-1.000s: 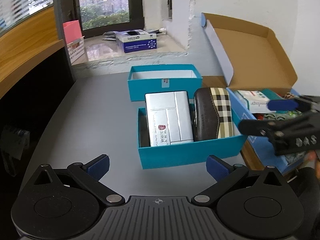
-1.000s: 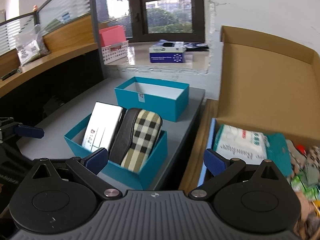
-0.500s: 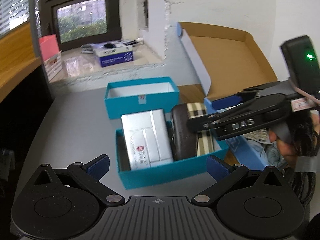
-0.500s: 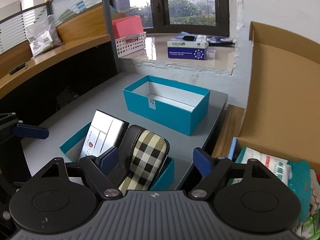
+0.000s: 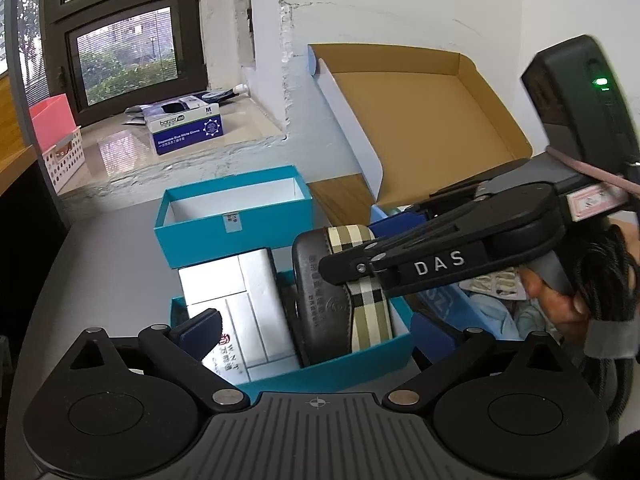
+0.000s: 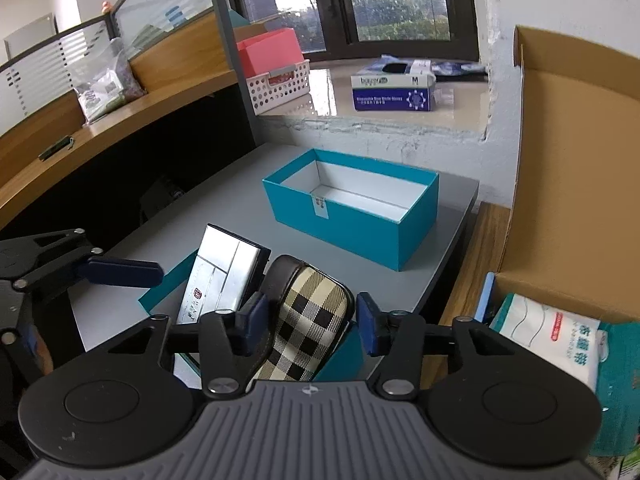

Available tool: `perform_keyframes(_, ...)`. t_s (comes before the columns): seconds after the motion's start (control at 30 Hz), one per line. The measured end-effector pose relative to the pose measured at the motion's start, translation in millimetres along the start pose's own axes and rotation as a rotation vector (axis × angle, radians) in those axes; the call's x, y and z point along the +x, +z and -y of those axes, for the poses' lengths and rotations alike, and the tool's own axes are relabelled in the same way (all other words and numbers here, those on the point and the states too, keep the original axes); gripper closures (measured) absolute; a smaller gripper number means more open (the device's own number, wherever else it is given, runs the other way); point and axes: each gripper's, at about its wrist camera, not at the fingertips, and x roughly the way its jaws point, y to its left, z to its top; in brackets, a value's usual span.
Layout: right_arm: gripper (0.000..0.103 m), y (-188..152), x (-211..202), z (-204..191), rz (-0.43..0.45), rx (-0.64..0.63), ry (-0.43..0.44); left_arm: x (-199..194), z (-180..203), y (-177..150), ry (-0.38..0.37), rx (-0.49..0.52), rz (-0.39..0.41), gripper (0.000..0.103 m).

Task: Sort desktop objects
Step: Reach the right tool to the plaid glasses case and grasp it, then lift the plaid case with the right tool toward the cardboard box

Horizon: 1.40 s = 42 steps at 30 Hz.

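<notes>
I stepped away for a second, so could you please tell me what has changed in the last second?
The right tool swung from the cardboard box leftward over the nearer teal box and narrowed its fingers around the brown-and-plaid glasses case, not yet clamped. The left tool moved closer to that box, open. The silver rectangular case and the empty teal box stayed put.

Plaid case [image 6: 308,320]: we see a brown-edged checked case, lying tilted in the near teal box [image 5: 352,364], right side.
Silver box [image 5: 240,308]: flat, metallic, red mark, leaning beside the case, touching it as far as we can tell.
Far teal box [image 6: 352,208]: open, white inside, upright on the grey table, just behind the near one.
</notes>
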Motion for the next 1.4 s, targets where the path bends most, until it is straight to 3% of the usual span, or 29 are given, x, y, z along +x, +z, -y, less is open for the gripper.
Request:
perform_keyframes(0.17, 0.065, 0.6, -16.6, -3.9, 0.02, 0.006, 0.055, 5.7, 5.7, 0.3, -0.006, 0.012, 0.005, 0.004)
perform_keyframes(0.5, 0.069, -9.2, -35.3, -0.2, 0.044, 0.03, 0.052, 18.5, 16.8, -2.7, 0.005, 0.011, 0.01, 0.015)
perform_keyframes(0.7, 0.07, -15.7, -45.3, 6.3, 0.061, 0.053, 0.036, 20.8, 19.9, -2.8, 0.014, -0.002, 0.05, 0.035)
perform_keyframes(0.87, 0.07, -21.2, -53.6, 11.7, 0.075, 0.072, 0.022, 21.3, 18.4, -3.7, 0.017, -0.034, 0.062, 0.036)
perform_keyframes(1.3, 0.062, -47.2, -87.6, 23.4, 0.092, 0.113, -0.001, 3.5, -0.6, 12.7, -0.027, -0.127, 0.107, 0.038)
perform_keyframes(1.37, 0.054, -53.4, -83.8, 19.2, 0.088, 0.102, 0.013, -0.8, -2.8, 17.8, -0.046, -0.137, 0.113, 0.037)
perform_keyframes(1.4, 0.046, -55.7, -81.5, 15.2, 0.09, 0.092, 0.018, -3.0, -3.5, 20.5, -0.056, -0.14, 0.114, 0.037)
